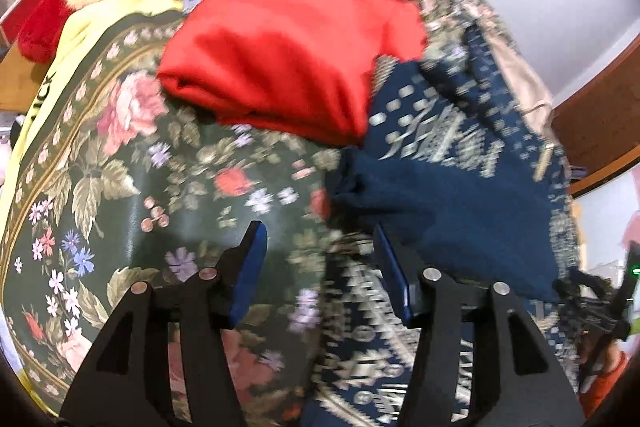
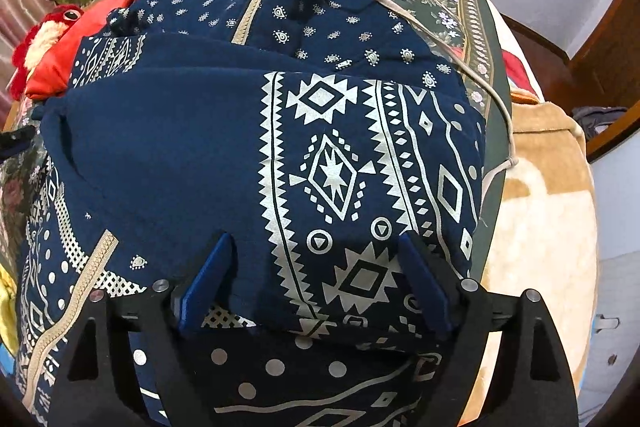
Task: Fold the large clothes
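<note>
both grippers angled down, jaws apart, over navy hoodie (image 2: 200, 147)

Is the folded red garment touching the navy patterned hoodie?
Touching. The left wrist view shows the red garment with its lower right corner lapping onto the navy hoodie, no bedspread visible between them there.

The only lettering that can be read is on the yellow cloth (image 1: 52, 67) at the left edge of the left wrist view: black capital letters run along its length, turned sideways, and the visible end reads "ICK", with what comes before it cut off by the fold and the edge of the view. The navy hoodie (image 2: 320, 155) carries only printed geometric and paisley patterns, no words. The floral bedspread (image 1: 132, 195) bears no writing.
</note>
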A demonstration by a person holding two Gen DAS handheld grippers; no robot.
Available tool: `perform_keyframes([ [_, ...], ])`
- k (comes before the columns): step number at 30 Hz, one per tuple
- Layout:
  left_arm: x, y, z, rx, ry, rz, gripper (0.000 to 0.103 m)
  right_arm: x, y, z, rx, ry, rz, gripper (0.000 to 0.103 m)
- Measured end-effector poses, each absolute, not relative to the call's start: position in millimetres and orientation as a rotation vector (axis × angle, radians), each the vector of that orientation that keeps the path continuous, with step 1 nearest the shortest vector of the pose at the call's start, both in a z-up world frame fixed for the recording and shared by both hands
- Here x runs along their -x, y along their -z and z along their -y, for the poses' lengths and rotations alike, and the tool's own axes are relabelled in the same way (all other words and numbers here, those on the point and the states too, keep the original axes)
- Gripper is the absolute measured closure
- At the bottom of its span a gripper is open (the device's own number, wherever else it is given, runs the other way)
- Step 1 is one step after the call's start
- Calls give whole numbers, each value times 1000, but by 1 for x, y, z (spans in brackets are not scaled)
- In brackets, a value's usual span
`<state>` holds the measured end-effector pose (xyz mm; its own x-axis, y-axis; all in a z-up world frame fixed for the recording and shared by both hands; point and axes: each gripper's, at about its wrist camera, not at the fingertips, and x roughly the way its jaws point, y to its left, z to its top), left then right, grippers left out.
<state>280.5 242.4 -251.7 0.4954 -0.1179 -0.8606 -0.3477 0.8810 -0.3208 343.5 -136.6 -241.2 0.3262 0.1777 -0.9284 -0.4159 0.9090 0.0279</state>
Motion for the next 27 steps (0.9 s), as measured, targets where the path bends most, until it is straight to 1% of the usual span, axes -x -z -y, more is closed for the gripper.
perform_keyframes([
  [2,-283,239,-235,487,-136,-1021,37,-344,241,136,233,-394,-1178,18],
  [4,-291,231,-225,467,-144,-998,20,-343,242,136,235,-393,-1176,17],
  [6,-303,229,-215,438,-165,-997,10,-343,242,137,234,-394,-1175,17],
  [11,-324,257,-200,418,-191,-1106,9,-342,243,139,223,-396,-1175,16],
  [18,-292,285,-191,273,-193,-1167,9,-341,245,141,212,-403,-1177,13],
  [22,-276,280,-184,147,-194,-1171,9,-341,244,140,220,-403,-1177,12],
  [24,-273,273,-183,120,-196,-1174,9,-341,243,140,221,-403,-1179,12],
  [27,-273,253,-183,118,-188,-1131,9,-342,240,140,219,-402,-1191,12],
])
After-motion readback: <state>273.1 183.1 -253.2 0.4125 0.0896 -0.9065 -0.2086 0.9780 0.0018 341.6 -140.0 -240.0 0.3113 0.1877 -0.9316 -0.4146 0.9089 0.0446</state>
